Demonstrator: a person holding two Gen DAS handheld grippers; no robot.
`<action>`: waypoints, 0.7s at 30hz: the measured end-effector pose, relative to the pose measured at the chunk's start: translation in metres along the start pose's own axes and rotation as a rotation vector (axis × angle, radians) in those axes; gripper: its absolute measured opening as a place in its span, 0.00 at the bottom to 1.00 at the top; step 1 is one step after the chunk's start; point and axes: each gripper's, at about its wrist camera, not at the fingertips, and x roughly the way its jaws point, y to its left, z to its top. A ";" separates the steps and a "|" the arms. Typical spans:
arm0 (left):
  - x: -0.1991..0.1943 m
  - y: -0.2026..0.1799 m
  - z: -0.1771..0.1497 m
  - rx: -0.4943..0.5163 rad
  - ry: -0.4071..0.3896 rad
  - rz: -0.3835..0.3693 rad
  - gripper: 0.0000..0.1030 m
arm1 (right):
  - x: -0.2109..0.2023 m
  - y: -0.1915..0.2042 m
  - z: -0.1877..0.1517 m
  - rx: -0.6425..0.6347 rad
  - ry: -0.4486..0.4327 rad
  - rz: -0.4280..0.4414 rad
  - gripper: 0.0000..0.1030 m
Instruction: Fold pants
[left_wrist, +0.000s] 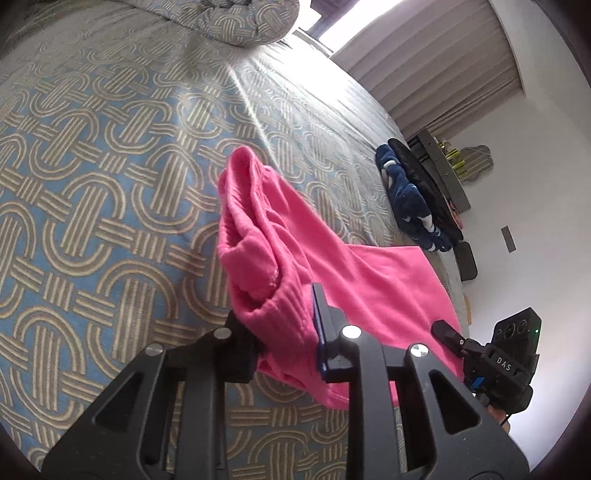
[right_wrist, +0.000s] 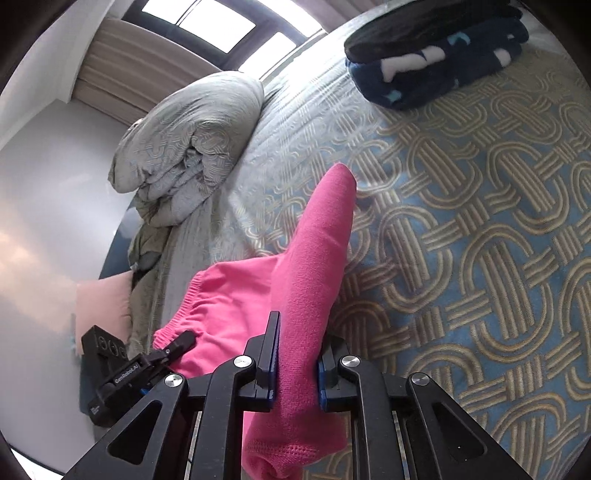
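Here the pink pants (left_wrist: 332, 266) hang between the two, lifted above the bed (left_wrist: 92, 184). The left gripper (left_wrist: 284, 343) is clamped on bunched ribbed fabric, likely the waistband, and the right gripper (right_wrist: 295, 369) pinches a leg whose long axis runs straight ahead of it. The cloth looks soft, knitted and slack, sagging toward the bed between both grips.

Open bedspread (right_wrist: 480, 240) ahead; folded navy blanket (right_wrist: 436, 74) and bunched duvet (right_wrist: 192, 140) block the far edges.
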 end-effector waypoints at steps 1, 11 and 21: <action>-0.002 -0.003 -0.001 0.007 -0.003 -0.003 0.24 | -0.001 0.003 0.000 -0.008 -0.005 -0.002 0.14; -0.019 -0.040 -0.004 0.052 -0.021 -0.054 0.24 | -0.037 0.013 0.000 -0.053 -0.058 0.012 0.13; -0.008 -0.123 -0.014 0.126 0.004 -0.112 0.24 | -0.116 -0.011 0.008 -0.025 -0.153 0.019 0.13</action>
